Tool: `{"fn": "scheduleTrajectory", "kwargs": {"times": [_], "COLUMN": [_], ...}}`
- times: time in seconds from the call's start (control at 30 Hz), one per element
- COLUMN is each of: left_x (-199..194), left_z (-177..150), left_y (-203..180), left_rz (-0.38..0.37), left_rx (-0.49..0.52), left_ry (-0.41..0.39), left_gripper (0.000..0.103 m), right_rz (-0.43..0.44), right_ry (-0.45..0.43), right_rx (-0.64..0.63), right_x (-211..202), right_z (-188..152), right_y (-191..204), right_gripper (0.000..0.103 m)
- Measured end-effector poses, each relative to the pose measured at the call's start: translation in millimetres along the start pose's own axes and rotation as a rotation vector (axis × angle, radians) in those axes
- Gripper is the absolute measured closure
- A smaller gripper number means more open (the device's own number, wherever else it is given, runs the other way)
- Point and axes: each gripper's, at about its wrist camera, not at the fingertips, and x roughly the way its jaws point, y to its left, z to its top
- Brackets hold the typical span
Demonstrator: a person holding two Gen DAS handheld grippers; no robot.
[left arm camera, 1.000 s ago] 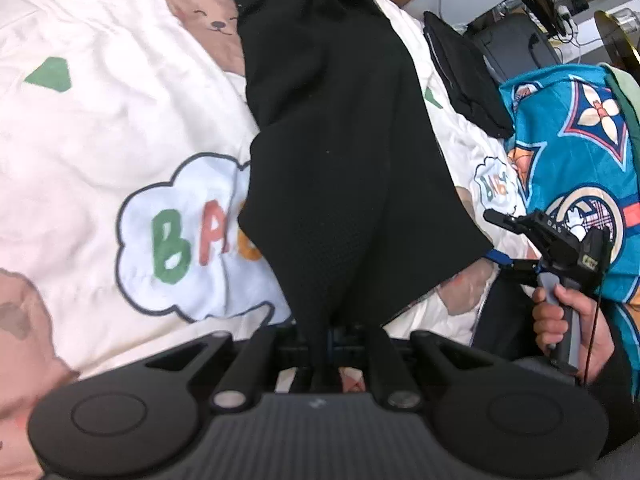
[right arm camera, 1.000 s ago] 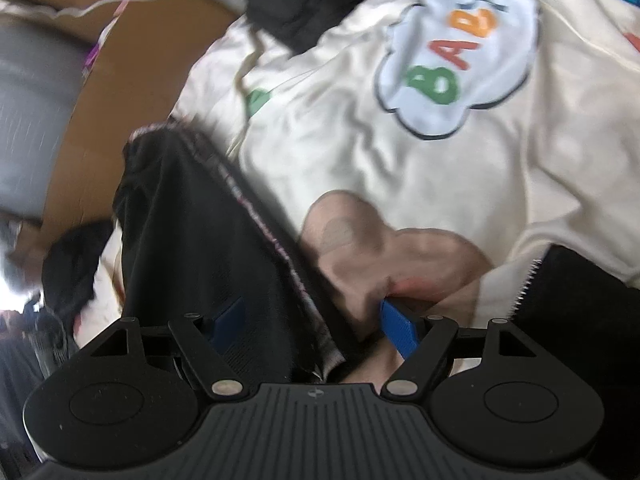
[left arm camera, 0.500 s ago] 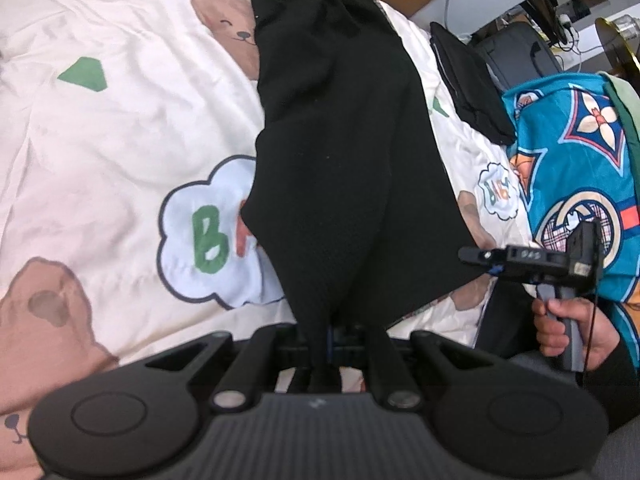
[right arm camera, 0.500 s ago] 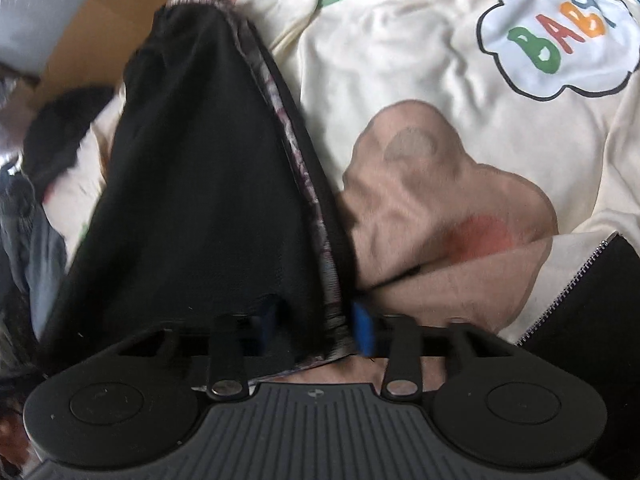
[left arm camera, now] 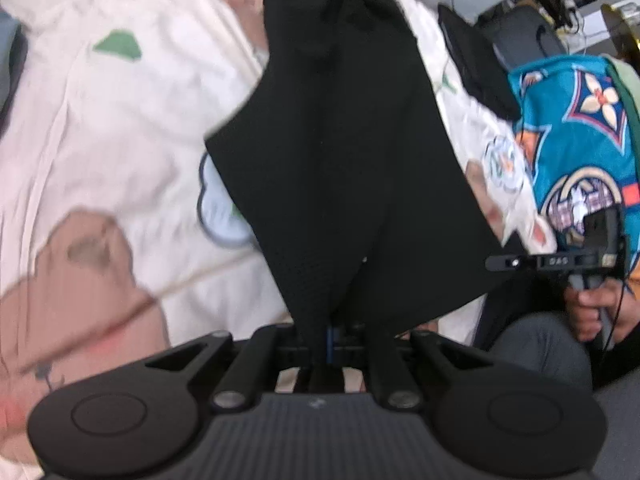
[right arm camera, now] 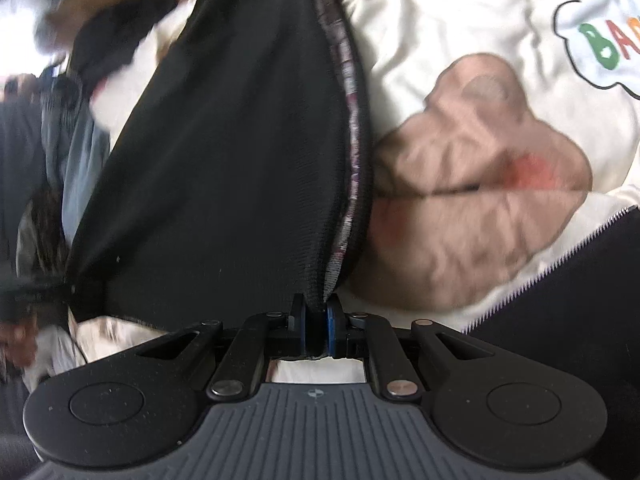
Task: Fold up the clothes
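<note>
Partly hidden: the black garment (left arm camera: 344,168) is covering the middle of the left wrist view and the left half of the right wrist view (right arm camera: 224,152), concealing most of the cloud print on the cream bedcover (left arm camera: 120,128) beneath it. Both views are blurring, so the weave and any seams are hard to make out, and the garment's far end is bunching into a dark knot near the bedcover's far edge, its shape unreadable. The left gripper (left arm camera: 326,340) is showing only its linkage; its fingertips are buried in cloth.

Item: one black garment, thin and matte, lying lengthwise across the bedcover with its near end lifted and stretching between the two tools. One long edge is carrying a narrow patterned purplish trim (right arm camera: 350,128).

Left gripper: jaws fully closed, pinching a gathered corner of the garment, which is fanning out from it.

Right gripper (right arm camera: 316,320): jaws closing, blue pads (right arm camera: 331,322) already pressing on the trimmed edge of the garment. In the left wrist view this tool (left arm camera: 556,262) is appearing at the right, held by a hand (left arm camera: 600,308), at the garment's other near corner.

Also present: a teal patterned fabric (left arm camera: 580,140) by the bedcover's right edge.
</note>
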Motion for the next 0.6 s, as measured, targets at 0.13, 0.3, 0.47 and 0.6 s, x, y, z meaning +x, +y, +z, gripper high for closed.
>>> {"fn": "scheduleTrajectory", "kwargs": {"times": [0.13,0.3,0.47,0.6], "left_x": [19.8,52.5,64.9,62.8], "left_z": [-13.9,-23.6,-25.8,-26.1], "left_y": [4.4,5.9,13.1,19.2], "left_rz": [-0.009,-0.013,-0.032,-0.051], "left_rx": [-0.022,-0.044,-0.075,-0.076], "left_ry": [0.023,0.052,0.056,0.060], "left_gripper": [0.098,0.097,0.093,0.086], "right_rz": [-0.038,-0.074,-0.085,-0.083], "right_ry": [0.021,0.034,0.067,0.068], "right_rx": [-0.022,-0.001,0.039,0.054], "right_x": [-7.3,-9.2,2.3,2.8], "right_z": [0.0,3.9,4.2,8.5], "right_y": [-3.6,-17.2,-27.9,-36.5], "right_gripper": [0.095,0.095,0.074,0.050]}}
